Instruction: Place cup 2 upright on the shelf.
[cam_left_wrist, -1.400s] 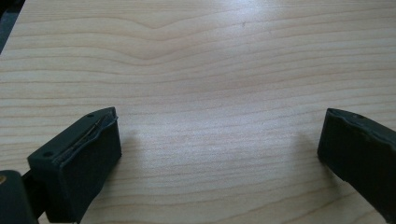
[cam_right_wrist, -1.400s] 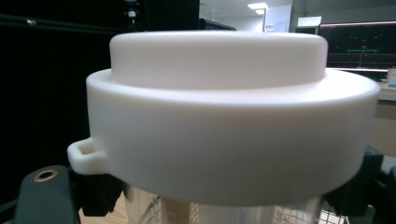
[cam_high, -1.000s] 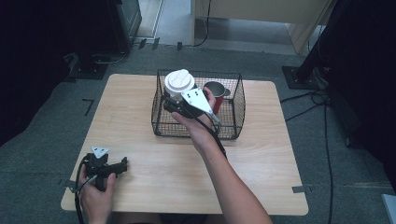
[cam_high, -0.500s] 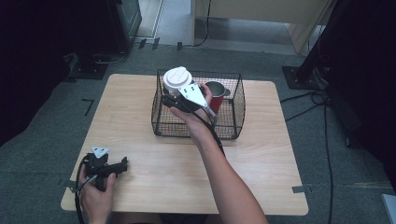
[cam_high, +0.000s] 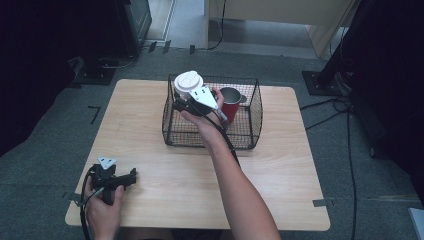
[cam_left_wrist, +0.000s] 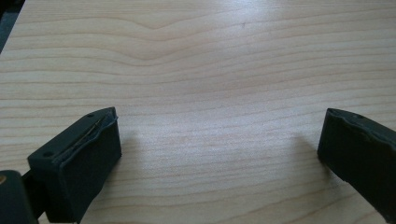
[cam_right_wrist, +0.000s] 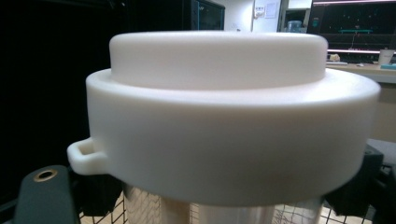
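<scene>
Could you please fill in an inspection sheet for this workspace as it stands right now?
Surface: light wooden table, bare apart from the basket and the left gripper.
Job's things: white-lidded cup held over the left rear corner of the black wire basket; red mug stands inside the basket.
Clutter: nothing seen.
Grippers: right gripper shut on the cup just below its lid; left gripper rests near the table's front left corner, jaws wide open, nothing between them.
Cables: one trails from each gripper; more lie on the floor at the right.
Surroundings: grey carpet, dark stands, tape marks on the floor.
</scene>
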